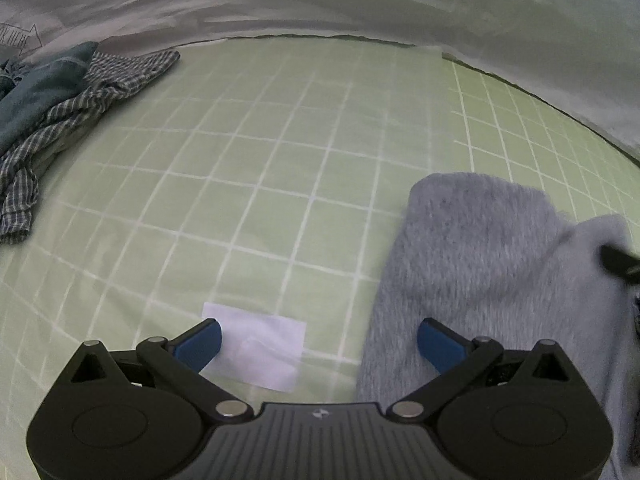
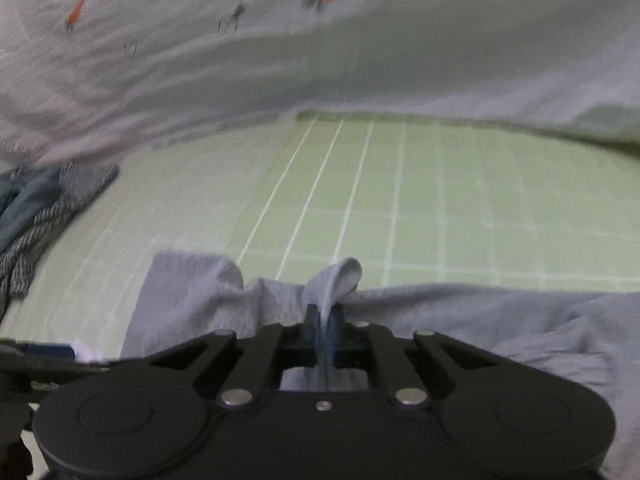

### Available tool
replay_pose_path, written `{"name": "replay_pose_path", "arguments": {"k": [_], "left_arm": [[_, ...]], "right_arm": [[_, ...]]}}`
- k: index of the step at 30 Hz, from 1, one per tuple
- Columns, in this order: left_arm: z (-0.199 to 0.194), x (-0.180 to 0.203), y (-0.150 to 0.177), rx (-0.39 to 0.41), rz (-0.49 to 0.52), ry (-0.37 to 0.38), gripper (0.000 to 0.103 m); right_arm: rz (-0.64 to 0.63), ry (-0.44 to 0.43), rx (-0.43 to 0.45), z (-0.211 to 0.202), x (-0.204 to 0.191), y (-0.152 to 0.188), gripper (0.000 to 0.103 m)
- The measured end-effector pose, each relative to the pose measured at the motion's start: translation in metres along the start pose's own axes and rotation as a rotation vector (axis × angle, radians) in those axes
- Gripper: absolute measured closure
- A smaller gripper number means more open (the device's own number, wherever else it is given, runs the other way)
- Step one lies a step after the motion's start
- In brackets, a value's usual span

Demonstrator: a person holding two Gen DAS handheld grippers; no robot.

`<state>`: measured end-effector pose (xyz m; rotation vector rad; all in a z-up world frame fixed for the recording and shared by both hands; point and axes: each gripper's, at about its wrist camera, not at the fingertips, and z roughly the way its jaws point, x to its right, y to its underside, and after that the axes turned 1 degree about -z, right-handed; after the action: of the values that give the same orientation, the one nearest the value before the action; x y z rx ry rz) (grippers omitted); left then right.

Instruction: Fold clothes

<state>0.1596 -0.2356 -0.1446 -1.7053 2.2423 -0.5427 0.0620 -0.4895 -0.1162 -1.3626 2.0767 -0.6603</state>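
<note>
Right wrist view: right claw (image 2: 327, 316) clenched on grey garment (image 2: 460, 320) (blurred); left claw (image 1: 318, 346) wide apart.

My left gripper (image 1: 318, 346): black ribbed body, blue pads, silver pivot screws.
My right gripper (image 2: 325, 326): black housing, blue pads, silver screws.

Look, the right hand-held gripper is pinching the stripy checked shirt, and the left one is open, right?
Not quite. The right hand-held gripper is pinching the grey fuzzy garment, as the right wrist view shows. The checked shirt lies untouched, far off. The left hand-held gripper is indeed open.
</note>
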Motion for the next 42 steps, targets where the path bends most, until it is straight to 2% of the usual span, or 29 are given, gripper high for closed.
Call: {"name": "replay_pose_path", "arguments": {"k": [3,6,7,9,11,12,13,16,20,22,23,25,26,27,28,29,33,36,39,42], "left_arm": [[0.0,0.0,0.002,0.012,0.0,0.004,0.0],[-0.002,0.001,0.003,0.012,0.006,0.004,0.0],[-0.003,0.001,0.003,0.004,0.007,0.006,0.0],[-0.008,-0.003,0.005,-0.006,0.006,0.021,0.0],[-0.013,-0.008,0.01,-0.01,0.003,0.042,0.0],[-0.016,-0.011,0.014,-0.013,0.002,0.053,0.0],[-0.019,-0.014,0.018,-0.019,-0.002,0.068,0.0],[-0.028,-0.02,0.033,-0.031,-0.023,0.117,0.002],[-0.037,-0.021,0.05,-0.033,-0.035,0.182,0.012],[-0.042,-0.016,0.055,-0.016,-0.006,0.188,0.03],[-0.044,-0.013,0.056,-0.011,0.005,0.197,0.035],[-0.046,-0.006,0.059,-0.013,0.016,0.231,0.056],[-0.047,-0.003,0.061,-0.014,0.022,0.248,0.062],[-0.048,-0.001,0.062,-0.012,0.031,0.264,0.08],[-0.05,0.002,0.064,-0.005,0.042,0.274,0.092],[-0.051,0.005,0.066,0.002,0.049,0.285,0.092],[-0.057,0.0,0.06,0.017,-0.039,0.347,0.094],[-0.073,0.007,0.052,0.071,-0.069,0.396,0.094],[-0.092,0.027,0.043,0.13,-0.085,0.438,0.095],[-0.112,0.063,0.036,0.191,-0.044,0.479,0.095]], "right_arm": [[0.045,0.06,0.061,-0.024,0.008,-0.003,0.098],[0.015,0.109,-0.006,-0.012,0.013,0.005,0.097],[0.003,0.125,-0.03,-0.007,0.015,0.008,0.092],[-0.016,0.16,-0.061,-0.006,0.015,0.013,0.08],[-0.054,0.182,-0.041,-0.017,0.014,0.015,0.051],[-0.075,0.187,-0.021,-0.025,0.015,0.015,0.042],[-0.095,0.192,0.004,-0.035,0.015,0.016,0.03],[-0.13,0.215,0.063,-0.066,0.023,0.022,0.022],[-0.049,0.25,0.073,-0.095,0.042,0.035,0.019],[0.01,0.261,0.058,-0.105,0.056,0.044,0.019],[0.031,0.27,0.051,-0.108,0.062,0.048,0.019],[0.07,0.29,0.037,-0.113,0.074,0.056,0.019],[0.09,0.301,0.035,-0.115,0.08,0.059,0.019],[0.109,0.312,0.035,-0.117,0.085,0.061,0.019],[0.128,0.322,0.035,-0.12,0.09,0.064,0.019],[0.148,0.342,0.043,-0.123,0.095,0.066,0.019],[0.22,0.417,0.075,-0.135,0.121,0.071,0.019],[0.293,0.474,0.078,-0.148,0.147,0.082,0.019],[0.37,0.528,0.088,-0.162,0.173,0.095,0.019],[0.421,0.562,0.091,-0.175,0.198,0.106,0.019]]}}
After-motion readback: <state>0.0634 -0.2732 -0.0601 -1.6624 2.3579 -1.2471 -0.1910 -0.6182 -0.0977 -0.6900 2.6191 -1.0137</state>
